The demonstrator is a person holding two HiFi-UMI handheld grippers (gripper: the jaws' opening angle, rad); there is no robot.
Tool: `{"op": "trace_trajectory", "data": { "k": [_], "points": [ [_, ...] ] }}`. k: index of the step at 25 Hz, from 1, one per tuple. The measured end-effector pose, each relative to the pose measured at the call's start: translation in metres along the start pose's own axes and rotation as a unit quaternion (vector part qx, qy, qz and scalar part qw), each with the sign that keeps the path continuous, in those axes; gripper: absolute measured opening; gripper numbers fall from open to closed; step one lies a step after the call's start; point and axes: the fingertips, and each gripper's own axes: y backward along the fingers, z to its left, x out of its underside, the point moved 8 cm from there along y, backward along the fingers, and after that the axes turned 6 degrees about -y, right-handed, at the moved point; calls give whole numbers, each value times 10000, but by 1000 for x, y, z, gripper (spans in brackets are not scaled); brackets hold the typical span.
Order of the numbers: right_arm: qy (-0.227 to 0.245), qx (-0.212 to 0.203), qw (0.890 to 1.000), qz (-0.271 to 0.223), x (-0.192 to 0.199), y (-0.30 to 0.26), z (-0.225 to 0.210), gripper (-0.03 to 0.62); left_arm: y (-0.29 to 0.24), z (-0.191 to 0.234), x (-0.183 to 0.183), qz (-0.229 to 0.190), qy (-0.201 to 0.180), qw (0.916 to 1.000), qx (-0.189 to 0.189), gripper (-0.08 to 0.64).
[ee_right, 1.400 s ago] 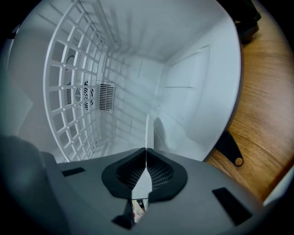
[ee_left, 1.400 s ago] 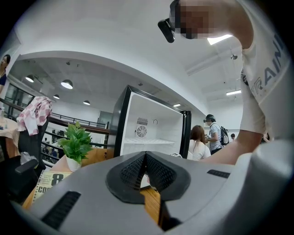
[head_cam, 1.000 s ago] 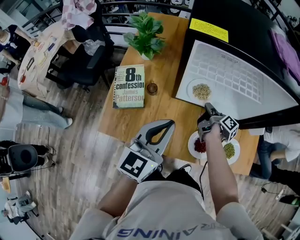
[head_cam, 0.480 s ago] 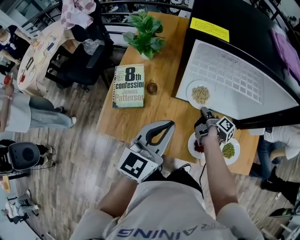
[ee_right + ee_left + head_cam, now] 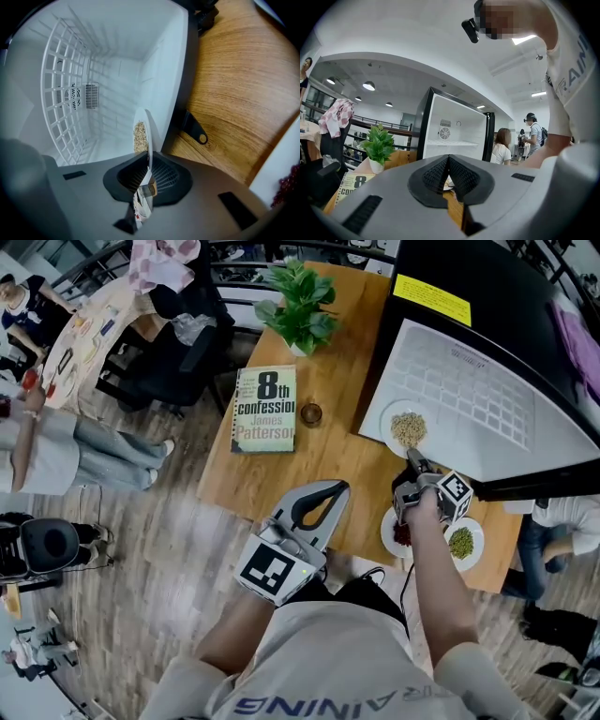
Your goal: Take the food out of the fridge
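The right gripper point(image 5: 149, 164) grips the rim of the plate point(image 5: 149, 129) of grain (its jaws have just opened slightly), which sits at the front of the open fridge point(image 5: 469, 395). The left gripper point(image 5: 448, 165) is clenched and empty beside the table point(image 5: 328, 454).

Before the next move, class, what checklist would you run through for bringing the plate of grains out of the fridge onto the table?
1. Right claw grips the grain plate: ok, the rim is between its pads, though the jaws have just opened slightly.
2. Fridge open, way out free: ok.
3. Landing space on table: ok, bare wood left of the red-food plate and green-food plate.
4. Grains away from the gripped rim: ok.
5. Left claw out of the way: ok, shut and empty.
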Motion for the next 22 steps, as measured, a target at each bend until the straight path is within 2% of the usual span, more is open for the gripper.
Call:
{"op": "trace_trajectory", "data": {
  "k": [5,13,22],
  "points": [
    [56,-105,9999,-47,2,8,3,32,0,-1,-1,-15,-21,10000,-19,6],
    [269,-589,9977,197,9,28,12,31,3,-10,-1,-5,-36,10000,-30,6],
    [652,-597,9913,973,48,57,14,31,16,-15,7,-73,-167,9995,-262,6]
  ]
}}
